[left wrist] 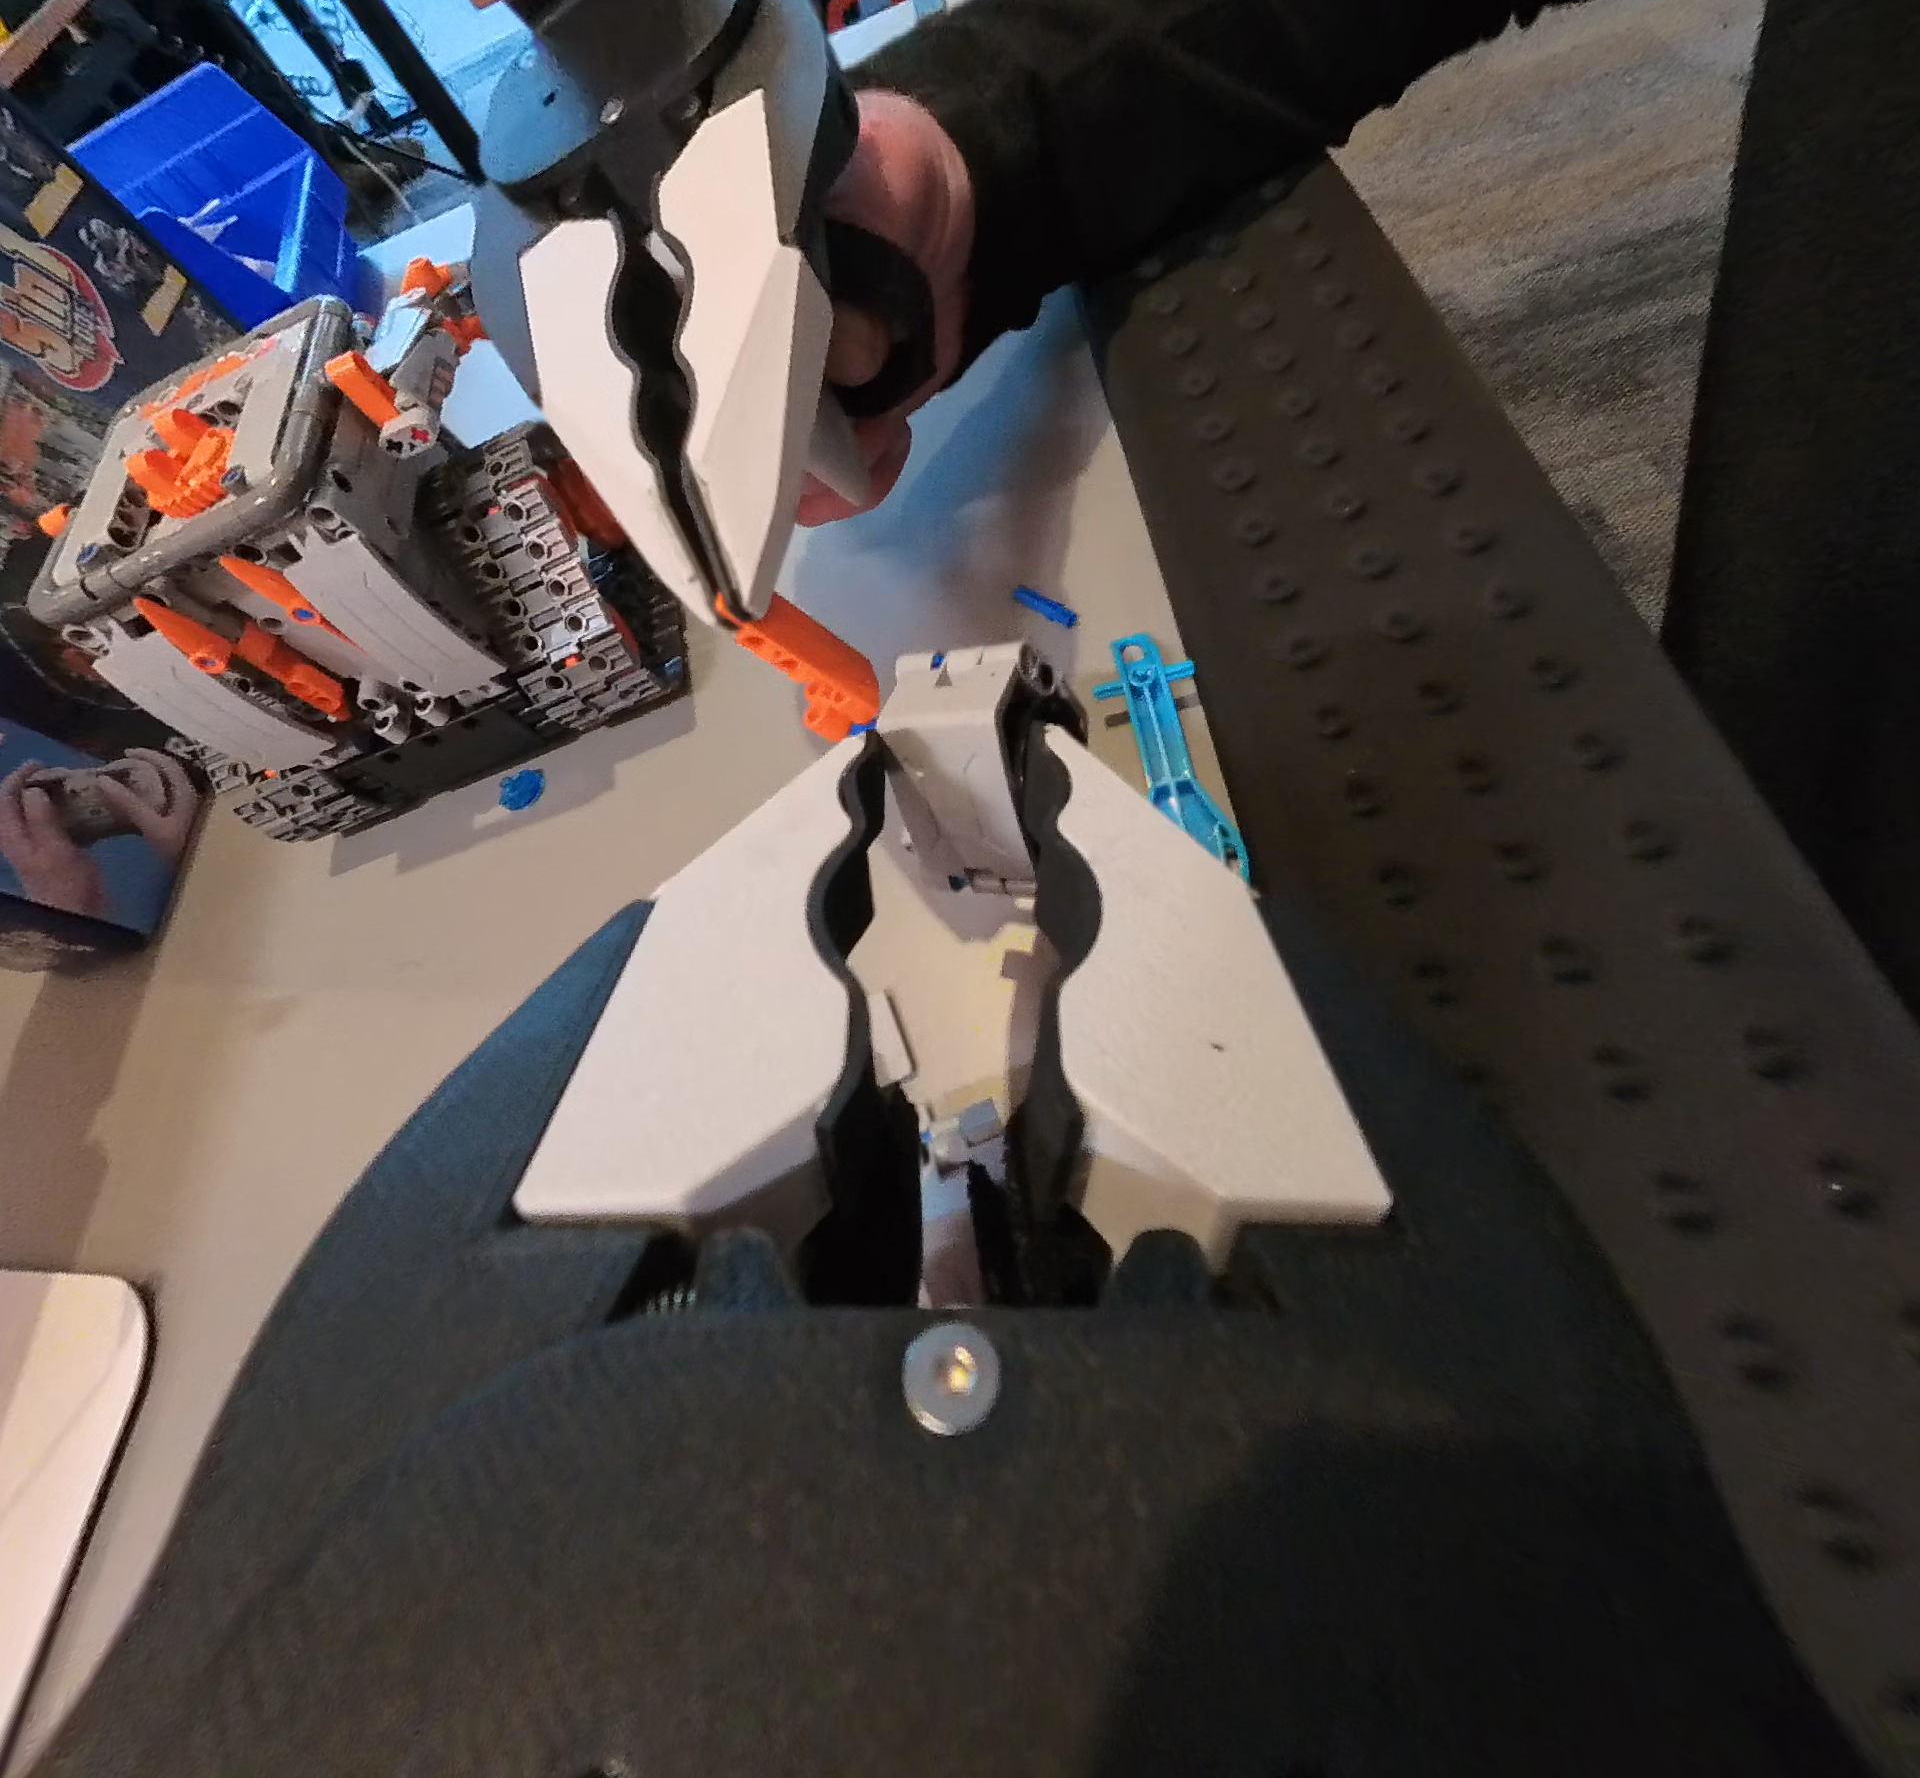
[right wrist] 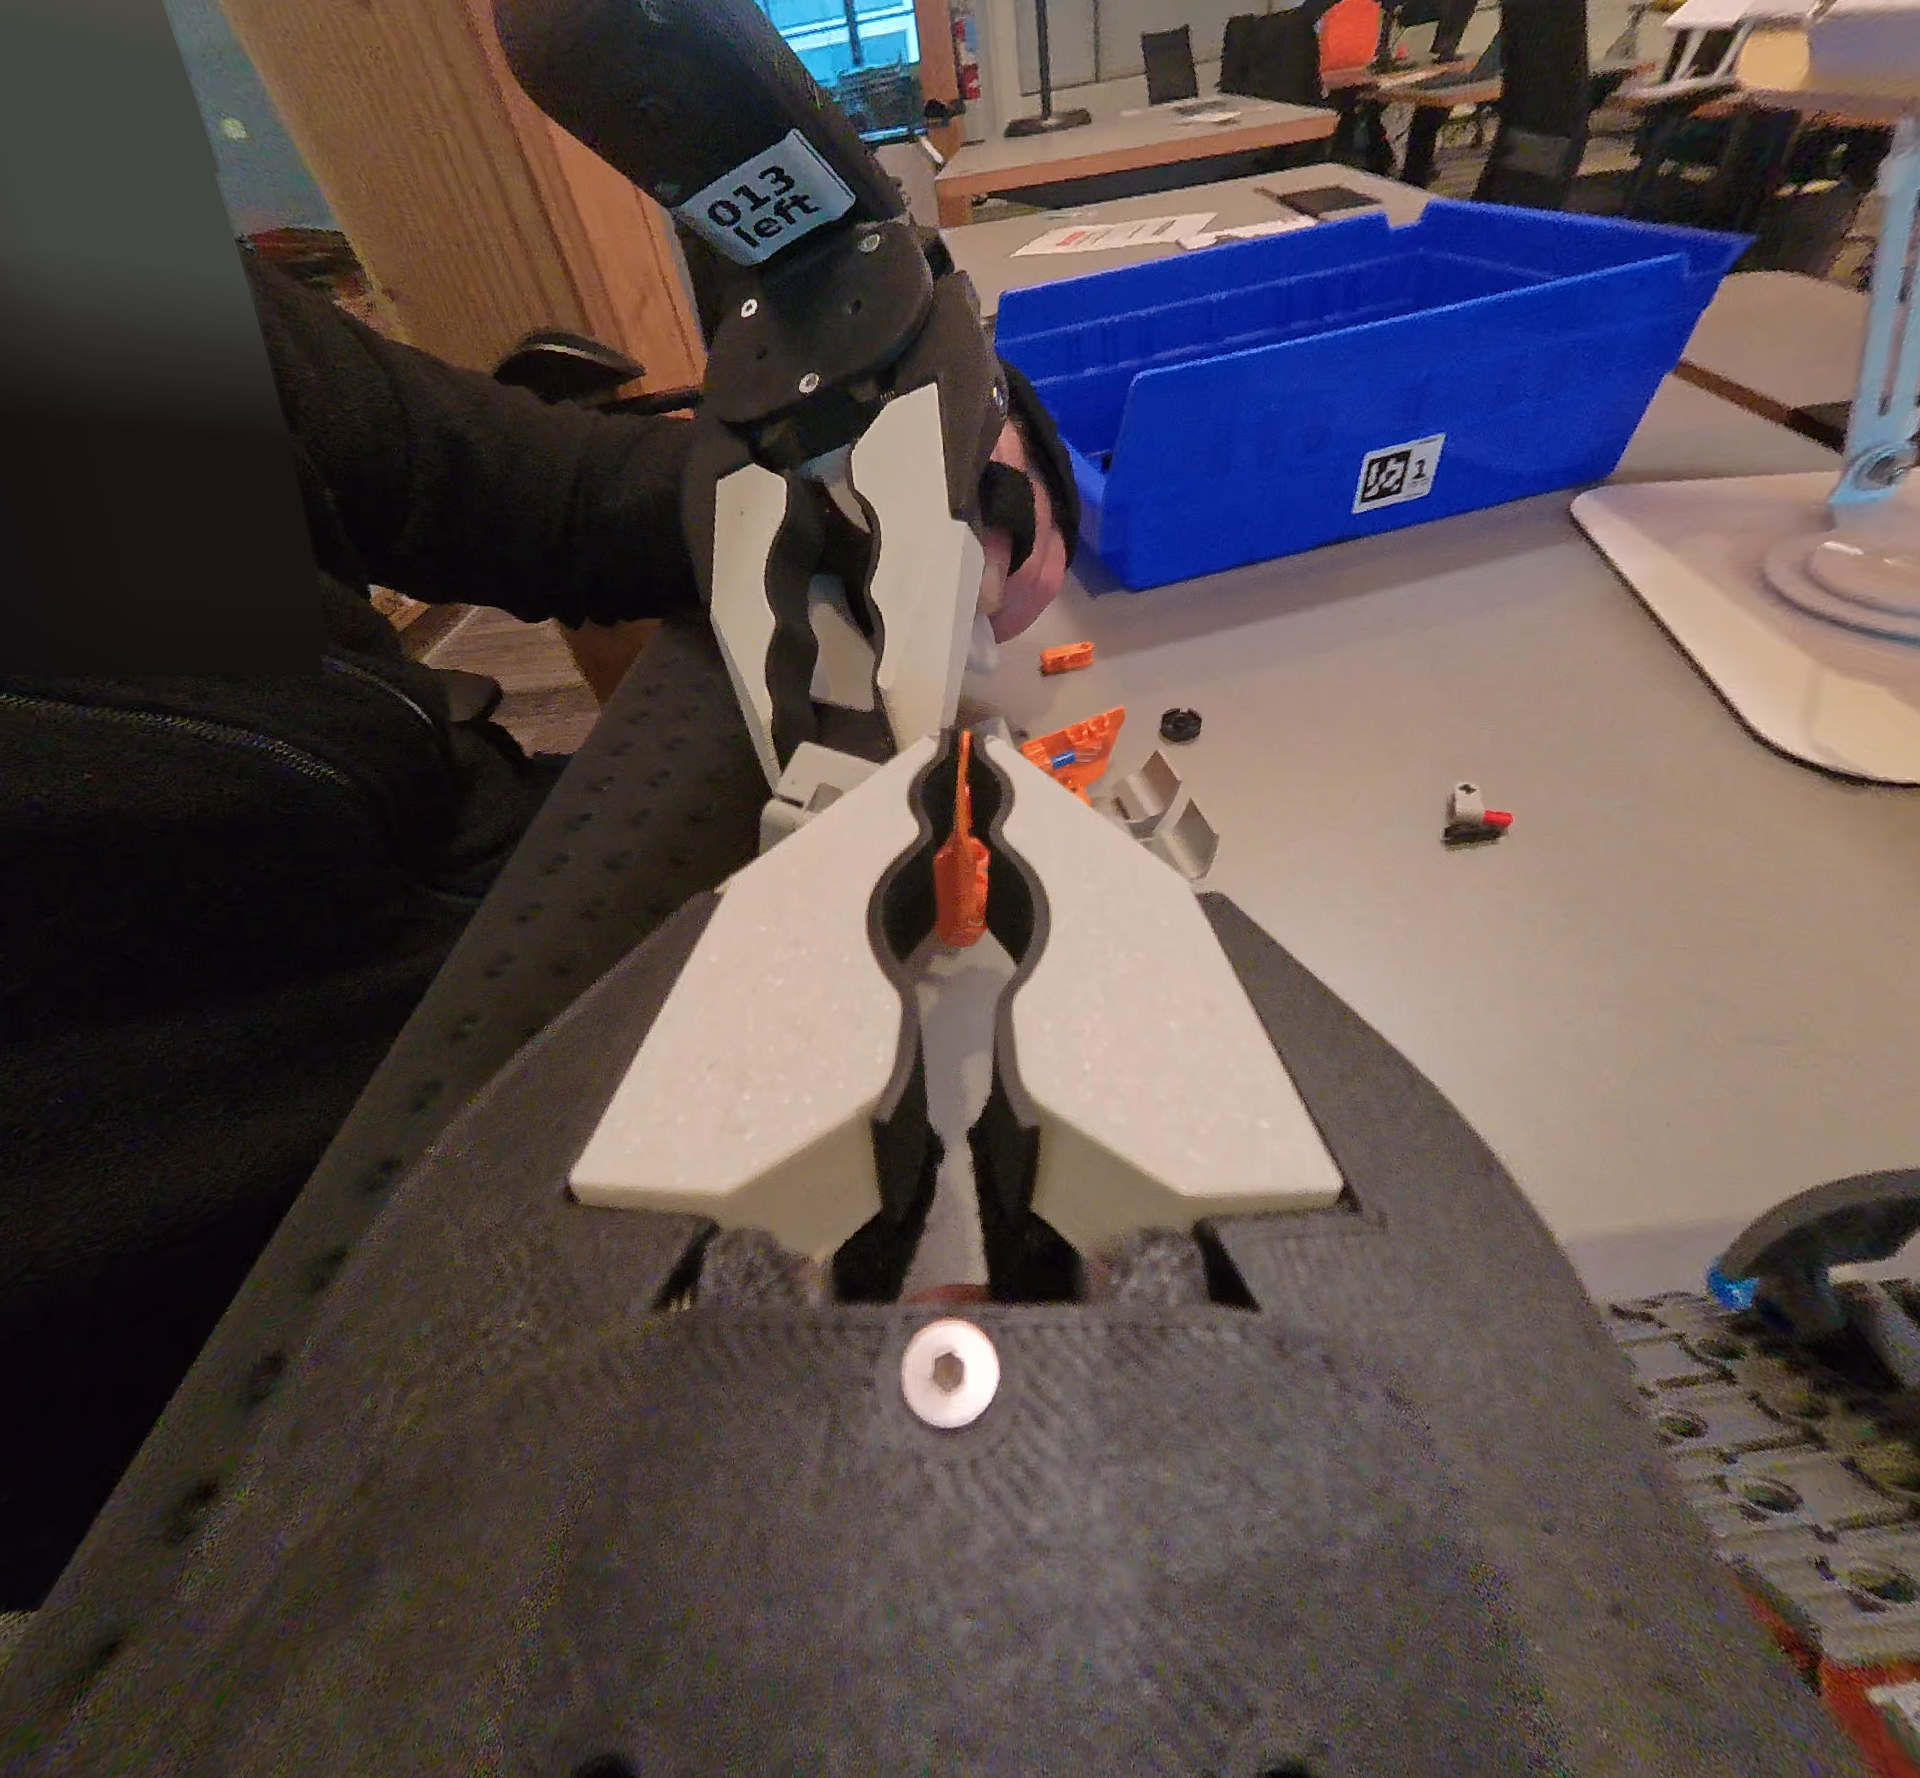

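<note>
Left tongs (left wrist: 961, 741): clenched on a light grey plastic panel piece (left wrist: 961, 762), which sits between the tips and sticks out past them, just above the pale grey surface (left wrist: 364, 949). To their left: a grey, white and orange tracked toy-brick vehicle (left wrist: 343, 575) standing on the surface, with a small blue round piece (left wrist: 522, 786) lying near its tracks. Just right of the left tips: a light blue plastic lever tool (left wrist: 1174, 752), flat on the surface at the black perforated edge strip (left wrist: 1455, 689); a small blue pin (left wrist: 1044, 605) lies just ahead of it.

Right tongs (right wrist: 961, 741): clenched on an orange plastic brick beam (right wrist: 961, 881), pinched at the tips, its free end close to the grey panel piece; whether the two parts touch cannot be told. Right of the right tips: an orange triangular panel (right wrist: 1081, 746), a grey curved channel piece (right wrist: 1169, 814), a black round piece (right wrist: 1180, 722), a small grey-and-red connector (right wrist: 1475, 812). Farther ahead and right: a blue plastic bin (right wrist: 1351, 378), then a white lamp base (right wrist: 1766, 616).
</note>
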Available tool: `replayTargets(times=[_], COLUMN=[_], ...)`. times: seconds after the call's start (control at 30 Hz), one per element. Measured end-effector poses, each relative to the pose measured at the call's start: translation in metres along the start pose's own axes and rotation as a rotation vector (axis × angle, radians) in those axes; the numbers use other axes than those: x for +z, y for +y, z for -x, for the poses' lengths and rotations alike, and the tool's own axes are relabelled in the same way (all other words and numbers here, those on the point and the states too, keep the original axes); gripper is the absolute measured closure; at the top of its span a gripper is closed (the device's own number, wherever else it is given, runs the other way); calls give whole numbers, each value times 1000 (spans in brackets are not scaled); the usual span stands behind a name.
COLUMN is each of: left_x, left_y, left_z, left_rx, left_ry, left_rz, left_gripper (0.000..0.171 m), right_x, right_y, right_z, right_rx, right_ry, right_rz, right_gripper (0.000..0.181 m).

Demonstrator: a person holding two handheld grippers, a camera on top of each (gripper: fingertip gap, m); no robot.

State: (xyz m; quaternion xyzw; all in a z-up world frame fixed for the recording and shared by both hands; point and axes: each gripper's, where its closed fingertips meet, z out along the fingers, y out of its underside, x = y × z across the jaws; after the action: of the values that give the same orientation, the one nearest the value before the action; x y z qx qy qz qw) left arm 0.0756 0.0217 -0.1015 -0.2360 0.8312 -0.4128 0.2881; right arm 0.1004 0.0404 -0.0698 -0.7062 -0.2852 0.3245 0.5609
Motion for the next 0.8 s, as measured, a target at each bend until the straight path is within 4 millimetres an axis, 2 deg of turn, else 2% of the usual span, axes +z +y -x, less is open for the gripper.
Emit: replayTargets(times=[0.1,0.27,0.57,0.67,0.8], left_x=[3,6,5,1,5], left_y=[1,3,-4,-7,0], left_z=[-2,-2,-2,0,-2], left_rx=[72,179,300,386,517], left_ry=[-29,-101,-197,-267,-320], left_rz=[27,76,80,97,168], left_gripper=[147,148,147,147,147], right_x=[-3,-5,-12,-13,-14], right_y=[3,7,0,-6,-9], right_z=[-5,-11,-11,-4,7], right_rx=[7,122,158,144,120], right_ry=[32,15,-21,-60,-120], right_rz=[28,19,-42,-69,-84], right_gripper=[181,181,181,181,181])
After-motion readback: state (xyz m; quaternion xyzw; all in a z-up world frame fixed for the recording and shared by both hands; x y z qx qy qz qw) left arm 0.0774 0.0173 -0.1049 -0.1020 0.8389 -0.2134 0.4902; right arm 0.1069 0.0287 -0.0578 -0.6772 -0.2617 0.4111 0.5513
